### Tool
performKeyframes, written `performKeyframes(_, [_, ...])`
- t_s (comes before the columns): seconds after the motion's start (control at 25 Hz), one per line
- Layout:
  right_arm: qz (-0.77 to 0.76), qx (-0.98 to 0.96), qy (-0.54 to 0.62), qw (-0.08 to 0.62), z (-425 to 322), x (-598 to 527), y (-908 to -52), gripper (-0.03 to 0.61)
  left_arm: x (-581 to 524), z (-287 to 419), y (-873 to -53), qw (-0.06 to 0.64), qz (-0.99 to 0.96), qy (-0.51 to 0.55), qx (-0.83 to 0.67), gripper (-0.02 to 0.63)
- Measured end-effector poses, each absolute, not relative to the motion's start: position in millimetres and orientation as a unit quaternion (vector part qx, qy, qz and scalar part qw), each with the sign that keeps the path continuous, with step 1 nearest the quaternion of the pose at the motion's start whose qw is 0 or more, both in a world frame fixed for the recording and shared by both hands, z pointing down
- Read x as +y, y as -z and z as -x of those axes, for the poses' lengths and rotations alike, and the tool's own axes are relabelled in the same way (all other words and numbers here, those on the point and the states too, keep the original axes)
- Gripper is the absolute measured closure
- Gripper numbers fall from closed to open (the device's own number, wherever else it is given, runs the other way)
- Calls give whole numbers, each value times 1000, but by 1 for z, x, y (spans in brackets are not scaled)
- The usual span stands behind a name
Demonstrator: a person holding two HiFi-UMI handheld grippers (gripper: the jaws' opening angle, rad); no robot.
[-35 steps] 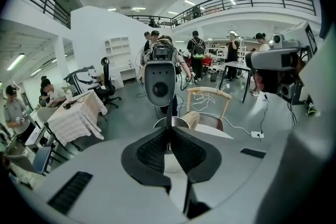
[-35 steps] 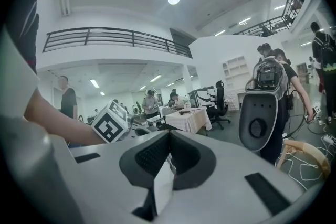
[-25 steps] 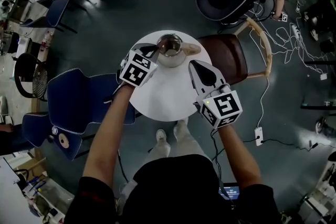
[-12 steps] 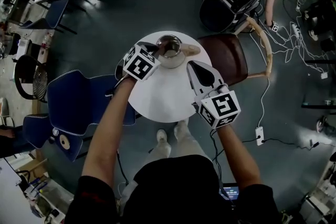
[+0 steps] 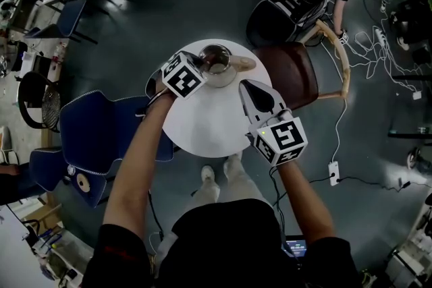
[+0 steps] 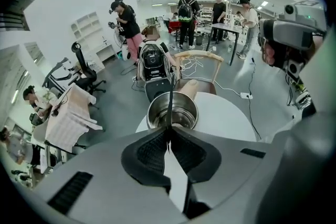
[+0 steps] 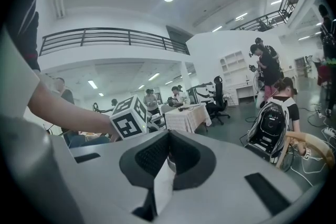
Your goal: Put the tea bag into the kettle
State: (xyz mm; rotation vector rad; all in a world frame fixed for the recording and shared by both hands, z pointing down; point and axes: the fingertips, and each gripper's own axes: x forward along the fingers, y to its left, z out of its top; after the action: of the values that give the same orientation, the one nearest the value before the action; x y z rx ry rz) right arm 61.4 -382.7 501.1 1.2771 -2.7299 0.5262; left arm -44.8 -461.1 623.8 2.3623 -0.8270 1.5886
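Currently the tea bag [image 6: 169,105] shows only as a thin dark strip projecting forward from my left gripper [image 6: 169,131], whose jaws are pinched together on its near end. Whether the strip is the bag itself or its string I cannot tell. Over the last second I have carried this gripper across the round white table [image 5: 209,125] toward the kettle [image 6: 193,106]. The strip now lies in line with the open mouth, where earlier it sat short of the rim. I judge the approach nearly done: what is left is to lower the bag past the rim and let the jaws part. Kettle: steel, lid off, upright near the table's far edge, its pale handle [image 5: 244,64] pointing to my right. Its inside shows bare shiny metal and no bag, though liquid cannot be ruled out. My right gripper [image 7: 168,136] has barely shifted. It waits over the table's right side, jaws closed on nothing, near the kettle but apart from it.
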Motion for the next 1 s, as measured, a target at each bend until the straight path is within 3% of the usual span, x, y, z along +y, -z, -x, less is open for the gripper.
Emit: performKeyframes(1.0, [-423,-883,-198,56,-75,-388,-528,561,-479,30,-650,82,-785,-560,-251,578])
